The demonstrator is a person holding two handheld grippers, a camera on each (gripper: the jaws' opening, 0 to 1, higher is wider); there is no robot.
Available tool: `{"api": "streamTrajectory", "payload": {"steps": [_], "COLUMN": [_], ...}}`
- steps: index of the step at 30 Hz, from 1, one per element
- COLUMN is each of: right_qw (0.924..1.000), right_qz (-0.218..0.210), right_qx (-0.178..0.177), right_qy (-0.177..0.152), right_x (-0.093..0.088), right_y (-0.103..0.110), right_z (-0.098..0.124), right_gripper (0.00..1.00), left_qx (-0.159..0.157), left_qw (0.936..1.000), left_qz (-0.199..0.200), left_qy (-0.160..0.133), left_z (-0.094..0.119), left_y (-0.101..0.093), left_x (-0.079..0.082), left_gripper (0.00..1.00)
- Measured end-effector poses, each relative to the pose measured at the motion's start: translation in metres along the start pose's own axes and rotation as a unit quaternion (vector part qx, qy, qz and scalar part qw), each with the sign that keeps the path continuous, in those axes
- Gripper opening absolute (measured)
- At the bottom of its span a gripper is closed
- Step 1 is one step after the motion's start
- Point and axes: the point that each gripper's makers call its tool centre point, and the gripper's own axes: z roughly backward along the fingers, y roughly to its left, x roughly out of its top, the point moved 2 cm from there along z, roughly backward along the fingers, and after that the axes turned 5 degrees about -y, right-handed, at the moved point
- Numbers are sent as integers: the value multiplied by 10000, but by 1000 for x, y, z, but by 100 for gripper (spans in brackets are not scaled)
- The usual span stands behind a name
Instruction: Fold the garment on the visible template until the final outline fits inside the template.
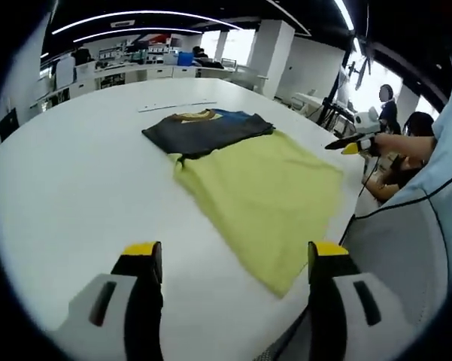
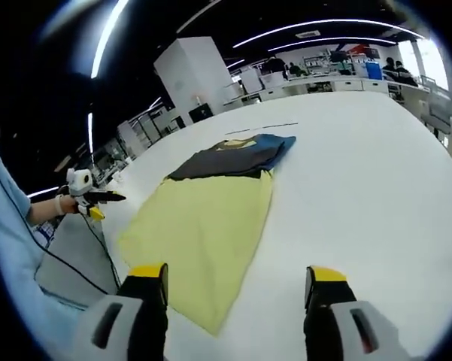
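Observation:
A folded dark grey garment (image 1: 207,129) with blue and yellow parts lies at the far end of a yellow-green template sheet (image 1: 263,195) on the white table (image 1: 83,180). My left gripper (image 1: 235,252) is open and holds nothing, hanging above the table short of the sheet's near corner. In the right gripper view the same garment (image 2: 229,159) rests across the top of the template sheet (image 2: 203,226), and my right gripper (image 2: 237,274) is open over the sheet's near edge. Each gripper shows small in the other's view, the right gripper (image 1: 350,144) and the left gripper (image 2: 94,198), both off the table's side.
A thin long strip (image 1: 177,106) lies on the table beyond the garment. The table edge runs close to the person's light blue clothing (image 1: 436,150) and a grey chair back (image 1: 395,256). Desks, pillars and seated people (image 1: 406,150) stand farther off.

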Motion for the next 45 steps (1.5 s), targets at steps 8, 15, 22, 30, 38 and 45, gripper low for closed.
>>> {"api": "streamTrajectory", "payload": {"steps": [8, 15, 22, 30, 38, 45], "right_qw": [9998, 9986, 9966, 9943, 9913, 9891], "right_qz": [-91, -60, -283, -598, -863, -1168], "right_qx": [34, 166, 381, 501, 556, 426], "right_qy": [187, 496, 672, 727, 818, 793], "right_x": [-13, -28, -38, -43, -46, -48], "right_y": [3, 10, 20, 25, 26, 18], "right_z": [10, 18, 17, 13, 8, 4], "right_gripper": [66, 61, 45, 28, 13, 0], "left_qx": [-173, -370, -554, -511, -425, -408], "left_qw": [9985, 9956, 9902, 9860, 9800, 9753], "left_qz": [363, 595, 920, 1317, 1784, 2041], "left_qy": [382, 616, 892, 884, 767, 742], "left_z": [4, 5, 1, 2, -5, -10], "left_y": [-15, -30, -41, -41, -36, -31], "left_x": [-21, -37, -53, -56, -56, -57], "left_gripper": [54, 40, 32, 25, 13, 2]}}
